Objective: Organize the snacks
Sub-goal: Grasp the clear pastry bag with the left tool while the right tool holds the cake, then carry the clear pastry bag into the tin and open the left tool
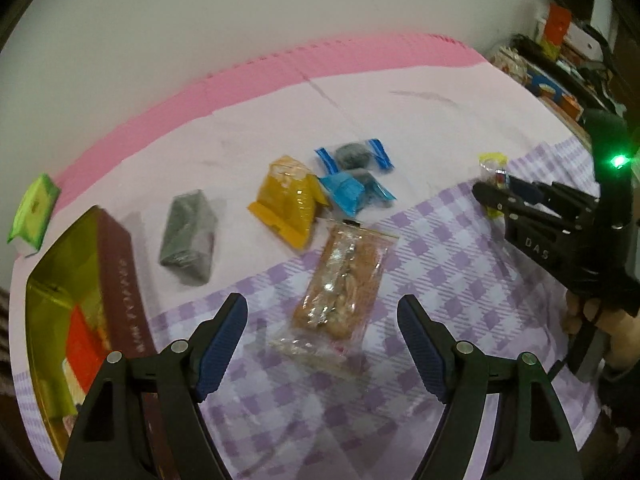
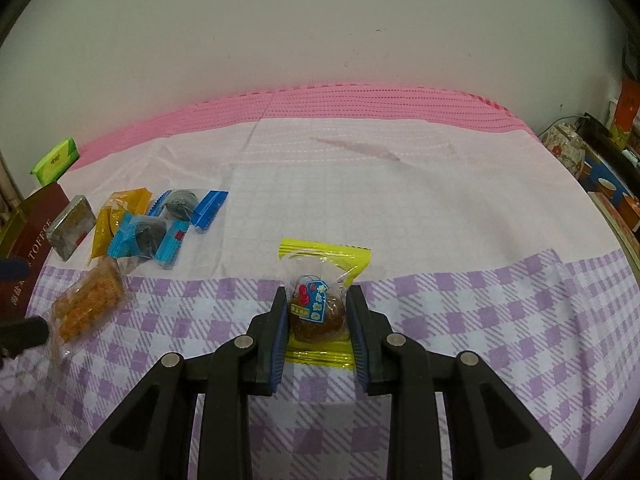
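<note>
My right gripper is shut on a yellow-edged clear packet with a brown round snack; it also shows at the right of the left wrist view. My left gripper is open and hovers over a clear packet of brown crispy bars, seen too in the right wrist view. Beyond lie a yellow packet, two blue-ended packets and a grey packet. A dark red toffee box with a yellow inside stands at the left.
A green packet lies at the far left on the pink cloth. Purple checked cloth covers the near side. A wall stands behind. Cluttered shelves are at the far right.
</note>
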Demonstrator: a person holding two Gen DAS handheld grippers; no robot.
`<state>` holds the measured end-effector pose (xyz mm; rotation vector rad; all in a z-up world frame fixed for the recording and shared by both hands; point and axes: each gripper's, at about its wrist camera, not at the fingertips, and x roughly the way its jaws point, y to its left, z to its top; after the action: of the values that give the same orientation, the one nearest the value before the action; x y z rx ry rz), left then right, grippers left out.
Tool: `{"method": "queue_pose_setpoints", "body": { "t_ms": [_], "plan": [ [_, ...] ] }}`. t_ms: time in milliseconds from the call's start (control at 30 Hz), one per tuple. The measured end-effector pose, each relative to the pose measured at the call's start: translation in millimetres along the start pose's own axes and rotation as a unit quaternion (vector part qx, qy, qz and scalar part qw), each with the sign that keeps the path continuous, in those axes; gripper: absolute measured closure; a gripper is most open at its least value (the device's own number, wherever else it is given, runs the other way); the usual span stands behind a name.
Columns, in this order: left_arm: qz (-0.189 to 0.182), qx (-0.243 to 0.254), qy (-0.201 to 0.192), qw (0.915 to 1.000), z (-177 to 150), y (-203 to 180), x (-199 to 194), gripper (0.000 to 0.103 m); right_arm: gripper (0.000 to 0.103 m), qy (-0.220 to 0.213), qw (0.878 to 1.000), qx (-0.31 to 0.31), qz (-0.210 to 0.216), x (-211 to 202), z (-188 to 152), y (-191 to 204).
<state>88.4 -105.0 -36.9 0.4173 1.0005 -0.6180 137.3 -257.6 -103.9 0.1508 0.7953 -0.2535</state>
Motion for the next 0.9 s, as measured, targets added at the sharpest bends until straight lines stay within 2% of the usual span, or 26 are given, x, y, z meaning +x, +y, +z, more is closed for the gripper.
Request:
{"method": "queue_pose_setpoints", "body": {
  "t_ms": [133,433,500,533,600,667,733,900],
  "plan": [
    [-0.003,0.001,0.015,0.9999,4.3,-3.9,14.3,0.025,0.076,0.000,1.000,0.001,0.000,2.0,1.1,0.1],
    [0.005,-0.048,0.034,0.9983,13.9,4.9,42.4,0.026,0.074,0.001,1.000,0.001,0.000,3.0,1.3,0.8],
    [0.003,-0.061,0.036,0.9975,15.2,7.7,45.4,0.030,0.074,0.001,1.000,0.001,0.000,3.2,1.3,1.1],
    [-0.003,-0.069,0.032,0.9971,15.2,9.3,44.8,0.039,0.074,0.001,1.000,0.001,0.000,3.2,1.4,1.0],
    [0.004,-0.074,0.026,0.9969,14.6,11.0,43.7,0.047,0.074,0.001,1.000,0.002,0.000,3.3,1.4,1.2],
    [0.006,-0.078,0.021,0.9967,12.8,12.4,41.6,0.059,0.074,0.001,1.000,0.002,-0.001,3.3,1.5,1.3],
    [0.007,-0.083,0.020,0.9963,9.2,13.7,39.0,0.064,0.074,0.001,1.000,0.003,-0.003,3.4,1.5,1.4],
    [0.009,-0.097,0.017,0.9951,-4.4,16.1,31.0,0.065,0.074,0.001,1.000,0.003,-0.004,3.8,1.4,1.6]
  ]
}}
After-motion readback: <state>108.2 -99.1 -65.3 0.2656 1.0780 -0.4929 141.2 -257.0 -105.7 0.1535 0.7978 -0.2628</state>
